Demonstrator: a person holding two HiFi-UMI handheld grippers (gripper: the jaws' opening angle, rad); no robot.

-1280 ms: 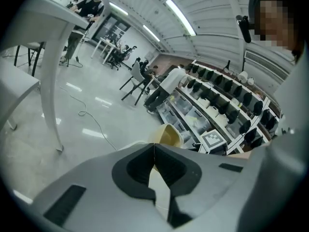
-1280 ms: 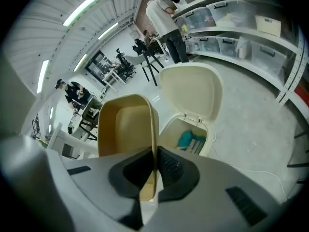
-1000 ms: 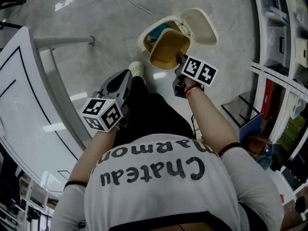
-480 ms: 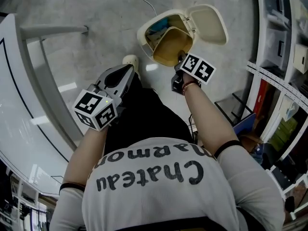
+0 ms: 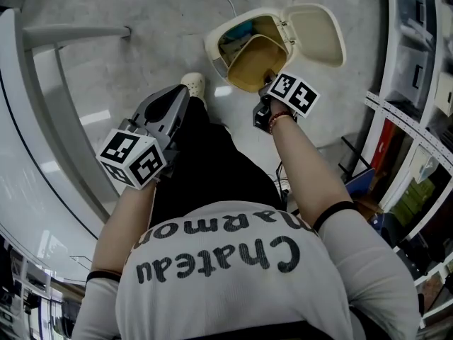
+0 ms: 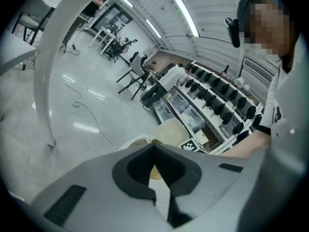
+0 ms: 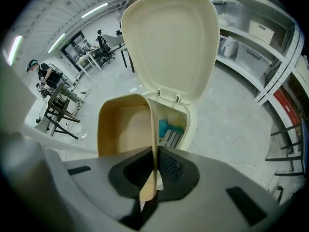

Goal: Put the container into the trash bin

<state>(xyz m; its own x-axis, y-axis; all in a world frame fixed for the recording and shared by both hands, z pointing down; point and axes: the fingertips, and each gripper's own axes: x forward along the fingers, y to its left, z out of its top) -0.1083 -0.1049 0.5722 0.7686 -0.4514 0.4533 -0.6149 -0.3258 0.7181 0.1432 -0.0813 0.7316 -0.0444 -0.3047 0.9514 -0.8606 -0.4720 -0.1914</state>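
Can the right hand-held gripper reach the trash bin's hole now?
Probably yes. The lid is flipped open, so the trash bin has its mouth uncovered. The right hand-held gripper, shut on the container wall, is right by it with nothing between.

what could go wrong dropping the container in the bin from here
The right tongs pinch the container by one thin wall, so it may twist or slip. It looks nearly as wide as the trash bin opening and could catch on the rim. Blue rubbish inside may stop it settling.
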